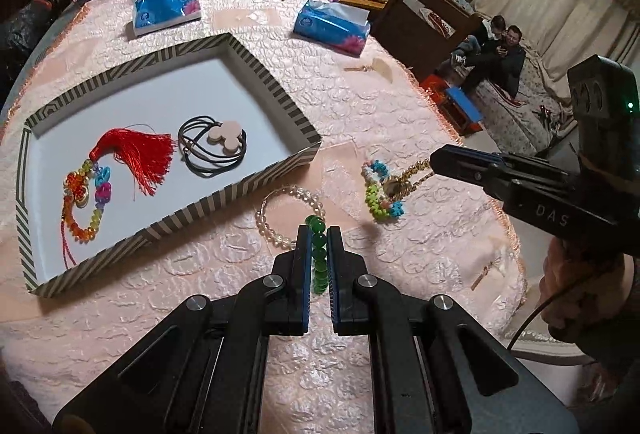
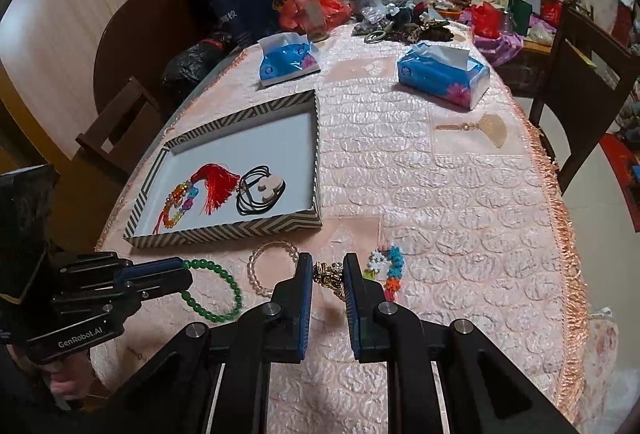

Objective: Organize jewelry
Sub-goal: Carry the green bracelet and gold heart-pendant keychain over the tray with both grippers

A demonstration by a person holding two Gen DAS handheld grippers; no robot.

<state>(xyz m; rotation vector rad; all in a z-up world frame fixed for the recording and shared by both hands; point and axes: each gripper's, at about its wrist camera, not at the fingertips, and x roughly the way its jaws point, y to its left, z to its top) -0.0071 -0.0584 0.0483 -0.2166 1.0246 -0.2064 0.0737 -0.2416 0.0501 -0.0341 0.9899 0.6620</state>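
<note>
My left gripper is shut on a green bead bracelet, held just above the pink tablecloth; the bracelet shows as a ring in the right wrist view. My right gripper is shut on a gold chain piece, which also shows in the left wrist view. A clear bead bracelet and a colourful beaded bracelet lie on the cloth. The striped tray holds a red tassel charm and black hair ties.
Two blue tissue packs lie further back. A small fan-shaped ornament lies near the right edge. Bags and clutter crowd the far end. A dark chair stands at the right.
</note>
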